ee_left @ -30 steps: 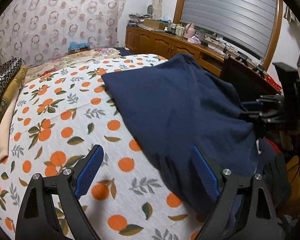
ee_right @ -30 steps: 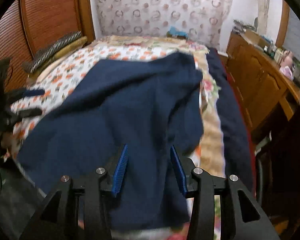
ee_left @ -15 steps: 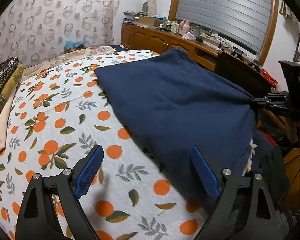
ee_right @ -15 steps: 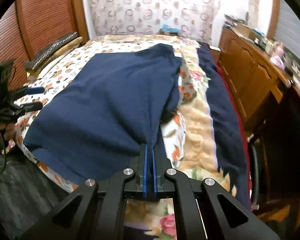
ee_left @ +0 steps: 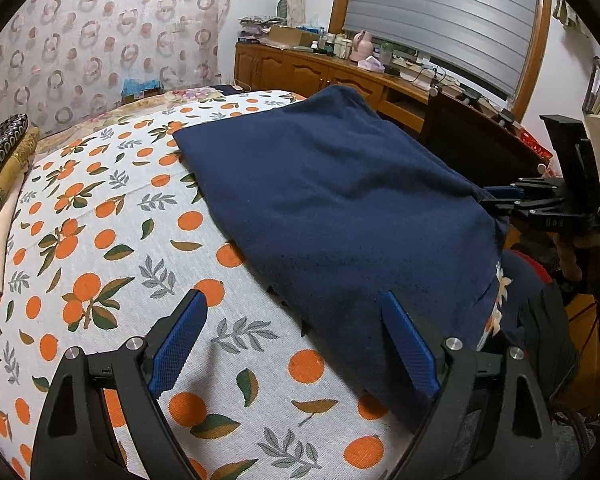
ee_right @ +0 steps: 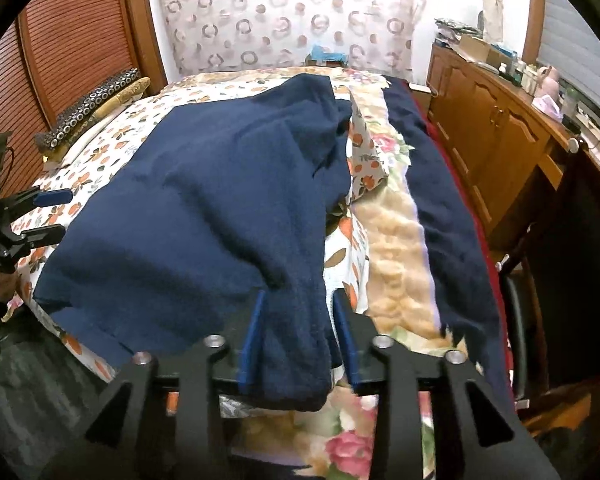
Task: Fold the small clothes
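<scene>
A dark navy garment [ee_left: 340, 208] lies spread on the orange-print bed sheet [ee_left: 100, 240]. My left gripper [ee_left: 294, 344] is open and empty, its right finger over the garment's near edge. It also shows at the left of the right wrist view [ee_right: 48, 216]. My right gripper [ee_right: 298, 312] is open, with a fold of the garment [ee_right: 204, 216] lying between its parted fingers at the bed's near corner. It also shows at the right of the left wrist view [ee_left: 500, 196], at the garment's right corner.
A second navy cloth [ee_right: 440, 208] and a floral blanket [ee_right: 388, 240] lie along the bed's right side. A wooden cabinet [ee_right: 496, 128] with clutter stands on the right. Folded pillows [ee_left: 0, 160] lie at the bed's left. A patterned curtain [ee_right: 292, 12] hangs behind.
My right gripper shut on the garment's corner half a second ago and has now opened, leaving the fold between its fingers. My left gripper stayed open and shifted slightly.
</scene>
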`<state>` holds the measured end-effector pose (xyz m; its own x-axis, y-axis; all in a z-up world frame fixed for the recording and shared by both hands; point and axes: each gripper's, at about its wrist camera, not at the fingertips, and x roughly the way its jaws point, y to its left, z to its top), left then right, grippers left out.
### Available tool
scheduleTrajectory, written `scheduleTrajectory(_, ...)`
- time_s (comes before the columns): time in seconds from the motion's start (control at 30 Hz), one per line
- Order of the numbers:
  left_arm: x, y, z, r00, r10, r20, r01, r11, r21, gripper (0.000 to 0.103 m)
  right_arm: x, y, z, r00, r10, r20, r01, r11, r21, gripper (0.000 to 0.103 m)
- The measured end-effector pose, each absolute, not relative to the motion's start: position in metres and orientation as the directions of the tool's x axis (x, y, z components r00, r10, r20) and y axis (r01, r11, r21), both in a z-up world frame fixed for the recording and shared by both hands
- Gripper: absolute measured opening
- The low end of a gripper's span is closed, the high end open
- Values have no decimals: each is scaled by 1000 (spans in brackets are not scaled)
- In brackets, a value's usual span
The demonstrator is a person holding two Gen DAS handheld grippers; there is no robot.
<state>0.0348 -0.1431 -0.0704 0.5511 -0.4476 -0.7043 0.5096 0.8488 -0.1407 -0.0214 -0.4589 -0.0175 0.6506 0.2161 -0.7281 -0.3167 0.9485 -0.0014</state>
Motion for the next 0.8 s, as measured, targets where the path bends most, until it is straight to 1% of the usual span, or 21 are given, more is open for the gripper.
scheduleTrajectory(0.2, 34, -143, -72, 545, -452, -706, 510, 847, -149, 90, -21, -456, -23, 632, 226, -741, -333, 943, 3, 40)
scheduleTrajectory(0.3, 31, -143, -71, 531, -474, -703, 524, 835, -168, 89, -20, -458, -26, 617, 237, -751, -346, 938, 11, 40)
scheduleTrajectory(0.37, 30, -144, -72, 510, -493, -705, 539, 822, -185, 84, -18, -458, -29, 605, 236, -760, -355, 935, 8, 42)
scheduleTrajectory(0.47, 27, -149, -76, 472, -510, -719, 561, 803, -202, 65, -18, -458, -30, 604, 238, -761, -362, 932, 4, 44)
scheduleTrajectory(0.57, 25, -152, -80, 441, -522, -730, 572, 790, -220, 53, -18, -456, -31, 602, 237, -763, -372, 928, -5, 45)
scheduleTrajectory(0.67, 22, -152, -82, 424, -527, -736, 576, 784, -230, 47, -20, -452, -32, 602, 226, -766, -381, 924, -27, 45)
scheduleTrajectory(0.8, 19, -155, -83, 398, -529, -749, 589, 774, -233, 47, -20, -449, -33, 598, 214, -773, -393, 918, -50, 45)
